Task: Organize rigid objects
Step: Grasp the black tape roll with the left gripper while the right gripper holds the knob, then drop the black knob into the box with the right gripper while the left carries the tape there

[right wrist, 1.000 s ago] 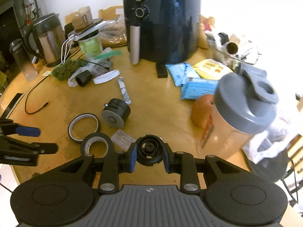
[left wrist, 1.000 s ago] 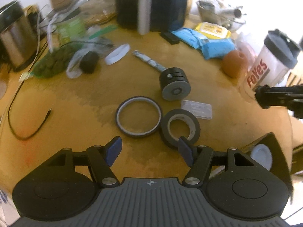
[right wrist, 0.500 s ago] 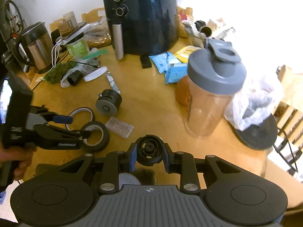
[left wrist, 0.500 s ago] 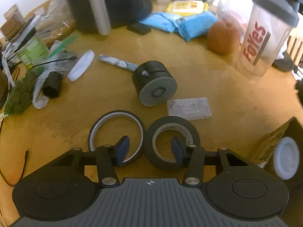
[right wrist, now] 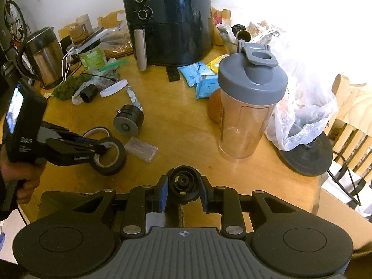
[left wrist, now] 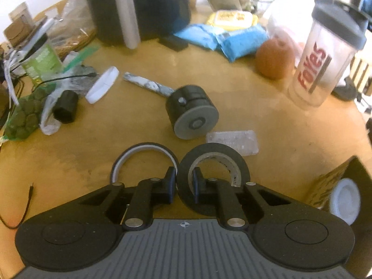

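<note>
Left wrist view: the left gripper (left wrist: 183, 187) has its jaws closing on the near wall of the black tape roll (left wrist: 215, 162), one finger outside and one in the hole, so it's a narrow pinch on one edge. My worry is the roll swings or twists out once it's lifted, since all the weight hangs off to one side. The outside finger is also right against the thin ring (left wrist: 145, 157), which touches the roll on its left, so it may get dragged along. Just behind the roll sit a clear plastic case (left wrist: 232, 142) and a grey-faced wheel (left wrist: 194, 117), easy to bump. Right wrist view: the right gripper (right wrist: 183, 194) is clamped tight on a small round black part (right wrist: 183, 182), held over the near table edge; if that grip slips it probably drops to the floor. The roll is left of that gripper, in the other gripper's fingers. The table (right wrist: 176, 121) is yellowish wood and very cluttered: air fryer (right wrist: 169, 21) at the back, kettle (right wrist: 45, 55) left of it, shaker bottle (right wrist: 248, 109) to its right, and wooden chairs around it.
</note>
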Motion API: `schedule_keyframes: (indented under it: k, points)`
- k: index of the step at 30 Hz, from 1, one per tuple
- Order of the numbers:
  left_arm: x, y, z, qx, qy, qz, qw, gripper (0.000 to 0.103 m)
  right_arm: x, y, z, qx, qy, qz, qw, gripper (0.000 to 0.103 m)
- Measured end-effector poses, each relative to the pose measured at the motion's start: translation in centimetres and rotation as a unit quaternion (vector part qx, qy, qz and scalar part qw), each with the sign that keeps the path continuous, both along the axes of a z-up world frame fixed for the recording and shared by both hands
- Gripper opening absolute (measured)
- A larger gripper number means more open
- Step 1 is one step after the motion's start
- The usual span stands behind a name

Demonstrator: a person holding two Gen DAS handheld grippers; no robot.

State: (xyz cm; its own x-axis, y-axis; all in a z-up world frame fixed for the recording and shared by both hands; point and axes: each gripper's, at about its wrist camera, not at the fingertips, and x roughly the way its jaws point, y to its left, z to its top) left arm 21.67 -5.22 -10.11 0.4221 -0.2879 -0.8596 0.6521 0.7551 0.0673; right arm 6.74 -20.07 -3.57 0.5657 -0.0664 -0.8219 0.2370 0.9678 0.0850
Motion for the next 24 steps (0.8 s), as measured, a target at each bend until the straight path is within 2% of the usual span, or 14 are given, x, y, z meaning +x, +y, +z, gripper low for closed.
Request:
schedule_keyframes:
  k: [7, 16, 24]
  points:
    - [-1.7, 1.0, 2.6, -0.017, -0.006, 0.026, 0.9995, 0.016, -0.2, -0.4, 0.0, 0.017, -0.008, 0.018, 1.000, 0.031]
    - [-4.5, 3.0, 5.9, -0.045, 0.005, 0.092, 0.9947, 0.016, -0.3, -0.7, 0.2, 0.044, -0.022, 0.058, 0.997, 0.031]
    - [-7.7, 3.4, 7.6, -0.058, 0.014, 0.109, 0.9923, 0.016, -1.1, -1.1, 0.6, 0.060, -0.037, 0.077, 0.995, 0.031]
